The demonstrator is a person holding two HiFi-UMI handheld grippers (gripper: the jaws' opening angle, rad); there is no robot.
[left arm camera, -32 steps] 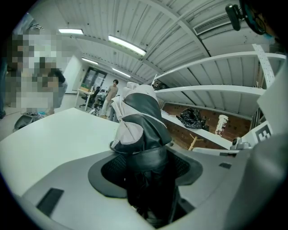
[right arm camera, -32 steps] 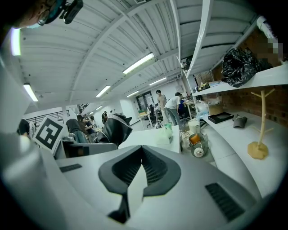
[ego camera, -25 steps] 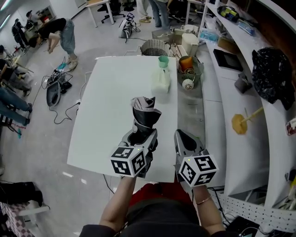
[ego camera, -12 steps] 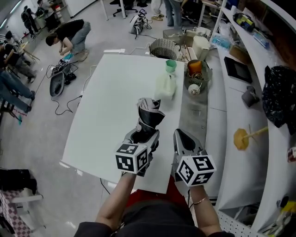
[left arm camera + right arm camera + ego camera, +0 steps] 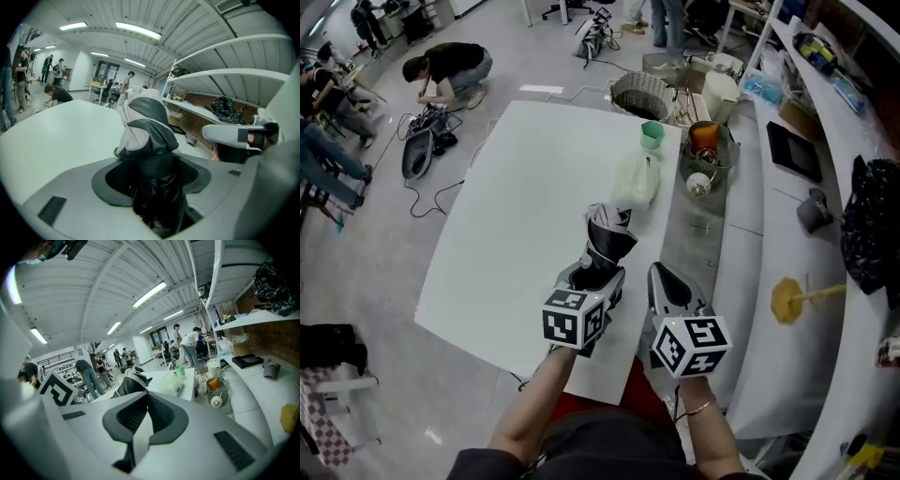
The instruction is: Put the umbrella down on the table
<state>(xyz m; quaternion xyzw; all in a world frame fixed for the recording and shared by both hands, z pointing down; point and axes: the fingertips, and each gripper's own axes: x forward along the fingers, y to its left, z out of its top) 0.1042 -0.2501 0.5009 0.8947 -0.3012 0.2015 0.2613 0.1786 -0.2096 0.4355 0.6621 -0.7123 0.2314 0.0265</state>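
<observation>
Biggest worry here imo is the drop. The folded umbrella point(image 5: 607, 236) is up in the air over the table point(image 5: 525, 206), toward the near right corner, so if the left gripper point(image 5: 594, 277) lets go from up there it could bounce or roll right off the near edge. Second thing: the plastic jug point(image 5: 636, 183) sits just beyond the umbrella's tip, with a green cup point(image 5: 652, 134) behind it by the far right corner, so laying the umbrella down pointing forward could knock the jug over. The loose fabric bunched around the grip might also snag on release. As for the grip itself, the left gripper's jaws are clamped tight on the dark lower end of the umbrella, and the rest sticks out past them, tilted up and away. The right gripper point(image 5: 667, 278) hangs just beside it, by the table's right edge. Its jaws are pressed fully together with nothing between them, and it isn't touching the umbrella.
</observation>
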